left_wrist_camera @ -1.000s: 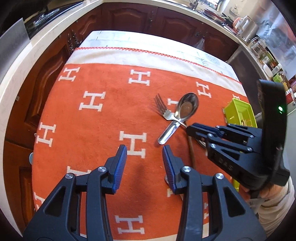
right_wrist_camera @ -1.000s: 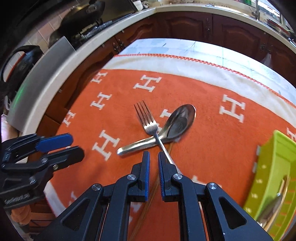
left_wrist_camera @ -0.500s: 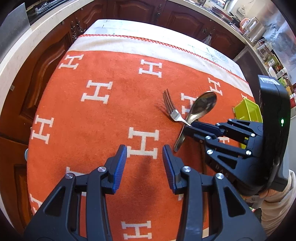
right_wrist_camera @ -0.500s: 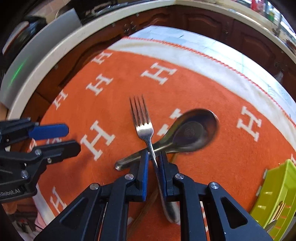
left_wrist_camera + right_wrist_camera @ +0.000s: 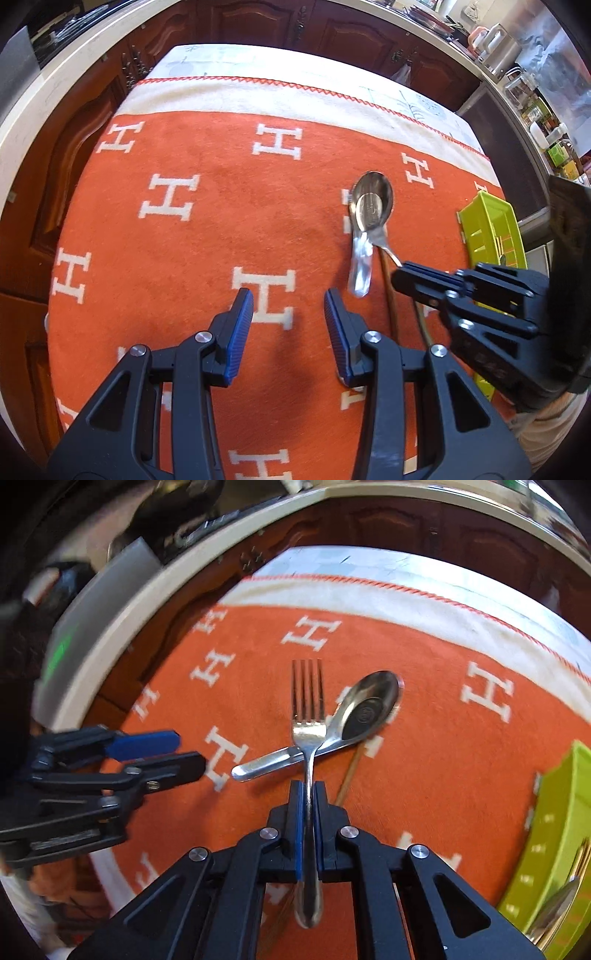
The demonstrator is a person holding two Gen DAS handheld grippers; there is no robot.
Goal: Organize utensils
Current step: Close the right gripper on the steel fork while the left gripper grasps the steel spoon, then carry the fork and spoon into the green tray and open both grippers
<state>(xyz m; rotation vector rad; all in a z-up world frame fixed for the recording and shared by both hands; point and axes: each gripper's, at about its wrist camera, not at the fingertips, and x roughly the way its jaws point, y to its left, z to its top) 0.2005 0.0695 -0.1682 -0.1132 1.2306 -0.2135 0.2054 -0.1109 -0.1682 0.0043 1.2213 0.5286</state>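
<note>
A steel fork (image 5: 307,716) is clamped by its handle in my right gripper (image 5: 308,794), tines pointing away, lifted over the orange cloth. In the left wrist view that gripper (image 5: 400,275) holds the fork's neck (image 5: 388,252). A steel spoon (image 5: 364,712) lies on the cloth under the fork; it also shows in the left wrist view (image 5: 369,218). A brown chopstick (image 5: 388,291) lies beside the spoon. My left gripper (image 5: 289,308) is open and empty, hovering over the cloth left of the spoon.
A lime-green utensil tray (image 5: 491,229) stands at the table's right edge; it holds some cutlery in the right wrist view (image 5: 554,834). The orange H-patterned cloth (image 5: 207,236) covers the table. Dark wooden cabinets and a counter (image 5: 44,92) surround it.
My right gripper has shut on the fork's handle and lifted it off the spoon. The spoon has swung on the cloth. My left gripper stays open.
</note>
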